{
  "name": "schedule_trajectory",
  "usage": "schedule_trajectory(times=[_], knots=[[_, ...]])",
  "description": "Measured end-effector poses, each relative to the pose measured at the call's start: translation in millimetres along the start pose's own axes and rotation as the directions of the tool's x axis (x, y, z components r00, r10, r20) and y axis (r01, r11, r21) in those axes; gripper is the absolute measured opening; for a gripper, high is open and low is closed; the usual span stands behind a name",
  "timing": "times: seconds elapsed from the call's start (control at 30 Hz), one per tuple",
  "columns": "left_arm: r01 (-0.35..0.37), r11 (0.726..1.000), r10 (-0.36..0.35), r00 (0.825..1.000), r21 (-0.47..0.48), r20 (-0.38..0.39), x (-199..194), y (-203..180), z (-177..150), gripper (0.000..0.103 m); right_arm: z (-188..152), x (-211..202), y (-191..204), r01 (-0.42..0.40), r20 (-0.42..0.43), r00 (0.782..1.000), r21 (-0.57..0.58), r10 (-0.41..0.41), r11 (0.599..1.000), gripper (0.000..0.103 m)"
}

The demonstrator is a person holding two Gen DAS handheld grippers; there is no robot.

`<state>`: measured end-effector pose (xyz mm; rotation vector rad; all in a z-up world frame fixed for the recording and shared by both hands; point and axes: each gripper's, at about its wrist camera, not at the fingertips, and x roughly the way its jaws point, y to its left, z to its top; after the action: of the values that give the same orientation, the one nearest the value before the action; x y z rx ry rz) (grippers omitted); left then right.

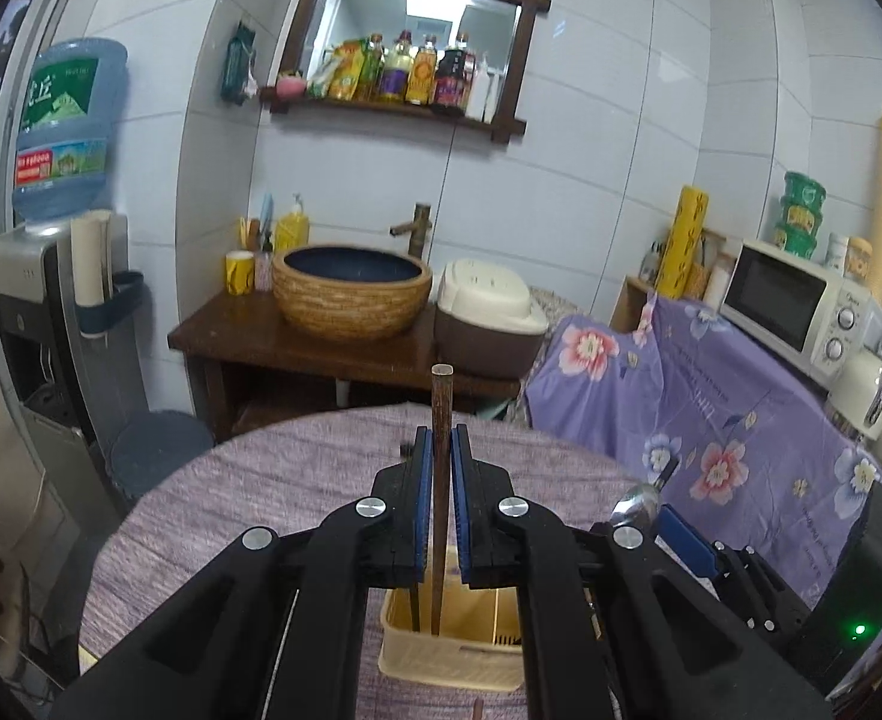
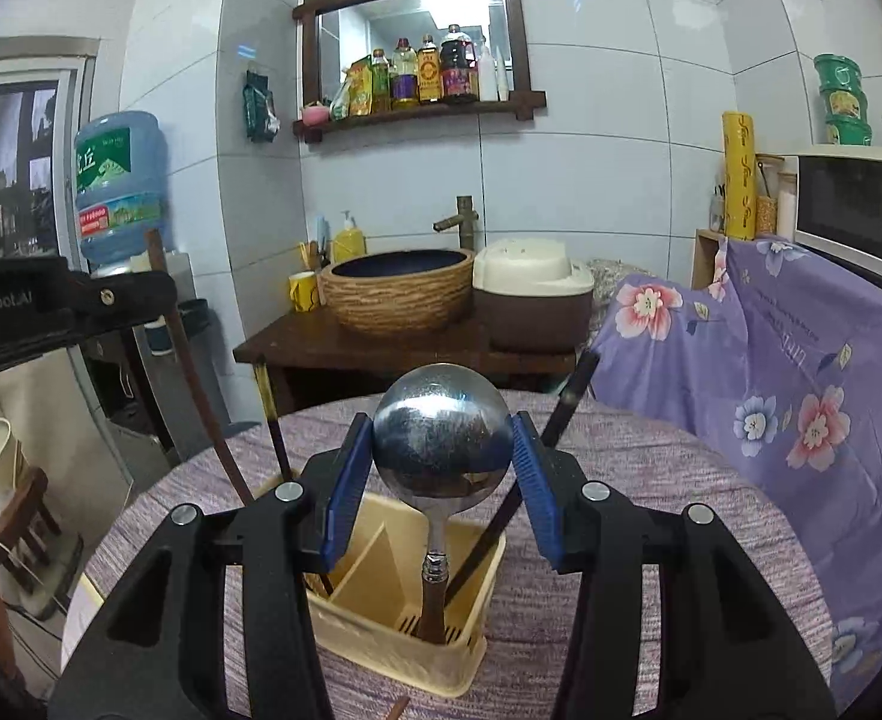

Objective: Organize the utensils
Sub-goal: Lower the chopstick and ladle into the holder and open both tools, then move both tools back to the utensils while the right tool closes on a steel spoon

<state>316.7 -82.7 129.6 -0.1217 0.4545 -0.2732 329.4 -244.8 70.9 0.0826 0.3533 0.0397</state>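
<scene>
My left gripper (image 1: 441, 441) is shut on a brown wooden chopstick (image 1: 441, 396) that stands upright, its lower end inside the beige utensil basket (image 1: 441, 666). My right gripper (image 2: 442, 426) is shut on the round bowl of a metal spoon (image 2: 441, 462). The spoon's wooden handle points down into a front compartment of the basket (image 2: 381, 648). Two more chopsticks lean in the basket: a dark one with a gold band (image 2: 273, 420) and a black one (image 2: 567, 402). In the right wrist view the left gripper's chopstick (image 2: 189, 360) shows at the left.
The basket stands on a round table with a purple-grey cloth (image 2: 651, 480). Behind it are a wooden stand with a woven basin (image 1: 351, 294), a rice cooker (image 1: 489, 312) and a water dispenser (image 1: 39, 300). A microwave (image 1: 795, 306) sits on a floral-covered counter at right.
</scene>
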Motion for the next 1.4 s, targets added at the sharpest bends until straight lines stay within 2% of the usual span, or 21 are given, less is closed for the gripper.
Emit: schedule_trajectory(times=[0.23, 0.3, 0.47, 0.5, 0.57, 0.6, 0.67, 0.73, 0.83, 0.87, 0.93, 1.03, 1.1, 1.17, 1.27, 1.4], knots=[[-0.007, 1.0, 0.008, 0.998, 0.025, -0.07, 18.1, 2.9, -31.0, 0.008, -33.2, 8.4, 10.1, 0.004, -0.055, 0.998, -0.044, -0.006, 0.999, 0.048], [-0.015, 0.999, 0.017, 0.997, 0.03, -0.078, 22.3, 4.0, -36.7, 0.008, -38.3, 5.9, 12.3, 0.011, -0.03, 0.999, -0.064, -0.013, 0.998, 0.048], [-0.011, 1.0, 0.014, 0.993, 0.025, -0.115, 27.6, 7.5, -40.1, 0.006, -38.2, 3.8, 16.1, 0.018, -0.03, 0.999, -0.076, -0.02, 0.997, 0.048], [-0.014, 1.0, 0.016, 0.994, 0.024, -0.109, 25.4, 7.8, -39.4, 0.006, -37.0, 2.3, 14.9, 0.012, -0.024, 1.0, -0.075, -0.014, 0.997, 0.049], [-0.014, 0.999, 0.017, 0.996, 0.035, -0.09, 18.2, 8.3, -37.5, 0.006, -36.0, -2.0, 14.4, 0.009, -0.015, 1.0, -0.08, -0.01, 0.997, 0.064], [-0.012, 0.999, 0.016, 0.996, 0.046, -0.09, 14.9, 8.1, -36.8, 0.009, -35.3, -6.6, 14.6, 0.01, -0.001, 1.0, -0.083, -0.01, 0.996, 0.064], [-0.019, 0.998, 0.024, 0.996, 0.055, -0.082, 6.4, 9.2, -36.9, 0.021, -32.7, -15.9, 15.9, 0.018, 0.011, 1.0, -0.091, -0.017, 0.996, 0.065], [-0.029, 0.998, 0.032, 0.998, 0.057, -0.05, -11.2, 14.7, -39.2, 0.042, -30.9, -25.3, 15.6, 0.012, 0.007, 1.0, -0.082, -0.012, 0.997, 0.065], [-0.056, 0.996, 0.058, 0.998, 0.071, -0.02, -37.6, 24.0, -52.2, 0.059, -39.4, -47.5, 17.9, -0.039, -0.033, 0.999, -0.079, 0.037, 0.996, 0.065], [-0.066, 0.995, 0.068, 0.997, 0.08, -0.021, -46.1, 28.2, -60.0, 0.061, -47.6, -54.4, 21.1, -0.068, -0.065, 0.996, -0.086, 0.062, 0.994, 0.065], [-0.087, 0.991, 0.092, 0.995, 0.097, -0.04, -57.5, 36.3, -77.4, 0.063, -67.4, -62.2, 27.7, -0.129, -0.144, 0.983, -0.089, 0.116, 0.988, 0.065], [-0.116, 0.989, 0.125, 0.986, 0.092, -0.109, -66.3, 53.2, -110.5, 0.063, -110.9, -66.9, 42.5, -0.248, -0.284, 0.934, -0.073, 0.219, 0.966, 0.065], [-0.135, 0.989, 0.142, 0.977, 0.057, -0.158, -69.4, 67.8, -134.7, 0.063, -137.7, -66.2, 52.4, -0.26, -0.335, 0.917, -0.089, 0.217, 0.961, 0.064], [-0.156, 0.988, 0.157, 0.965, 0.019, -0.208, -70.6, 80.4, -159.0, 0.062, -165.6, -62.0, 64.3, -0.26, -0.384, 0.903, -0.132, 0.193, 0.957, 0.059], [-0.175, 0.985, 0.172, 0.952, 0.012, -0.253, -75.0, 88.4, -184.9, 0.062, -188.3, -54.7, 72.0, -0.272, -0.444, 0.876, -0.134, 0.188, 0.953, 0.056], [-0.189, 0.982, 0.181, 0.942, -0.003, -0.283, -80.6, 98.9, -203.6, 0.062, -192.7, -46.3, 74.0, -0.254, -0.463, 0.873, -0.162, 0.154, 0.954, 0.056]])
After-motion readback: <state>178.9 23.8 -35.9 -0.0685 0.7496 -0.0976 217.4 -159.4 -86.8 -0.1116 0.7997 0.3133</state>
